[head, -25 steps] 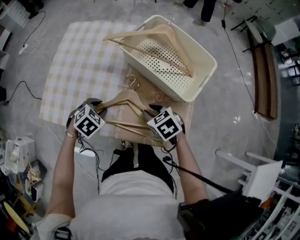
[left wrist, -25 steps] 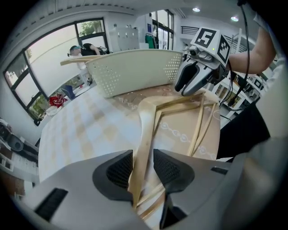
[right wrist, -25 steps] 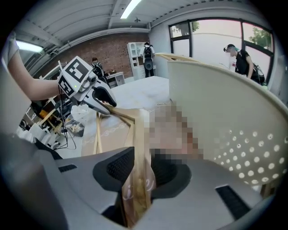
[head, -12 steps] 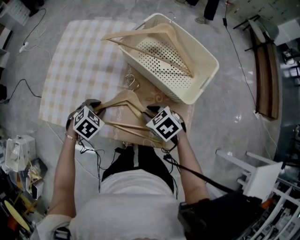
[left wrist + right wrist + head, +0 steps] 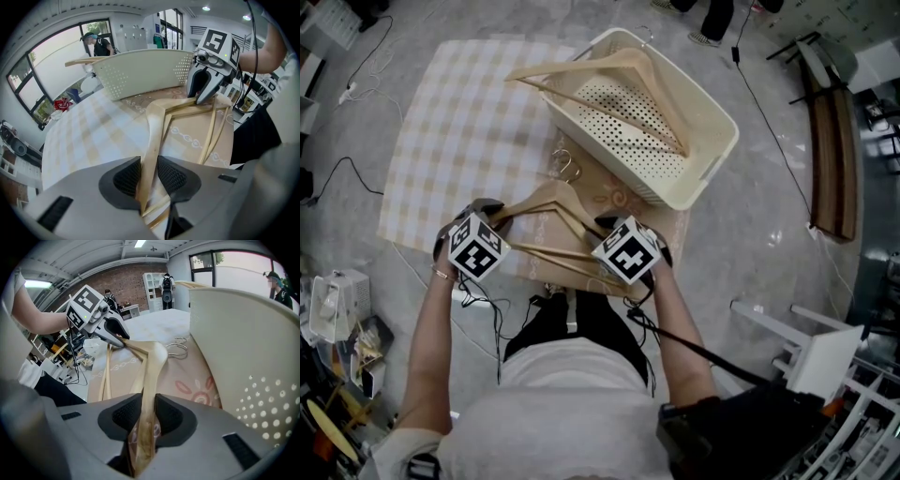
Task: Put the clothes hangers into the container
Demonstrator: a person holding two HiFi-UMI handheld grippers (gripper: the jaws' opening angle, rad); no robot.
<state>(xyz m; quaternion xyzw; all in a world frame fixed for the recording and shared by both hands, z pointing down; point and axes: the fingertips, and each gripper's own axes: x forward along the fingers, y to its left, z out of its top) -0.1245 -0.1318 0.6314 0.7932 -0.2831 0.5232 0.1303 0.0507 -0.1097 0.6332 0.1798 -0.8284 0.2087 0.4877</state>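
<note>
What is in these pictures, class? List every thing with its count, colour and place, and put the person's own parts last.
basket: one, cream, perforated, at the table's far right.
basket hanger: one, pale wood, lying across the basket's rim.
table hangers: at least two, pale wood, stacked on the mat.
mat: one, beige, patterned, under the table hangers.
checked cloth: one, pale, covering the table.
bench: one, brown, on the floor at right.
left gripper: one, grey; its jaws have just been closing and are shut on the table hangers' left arm.
right gripper: one, grey; its jaws have just been closing and are shut on their right arm.
</note>
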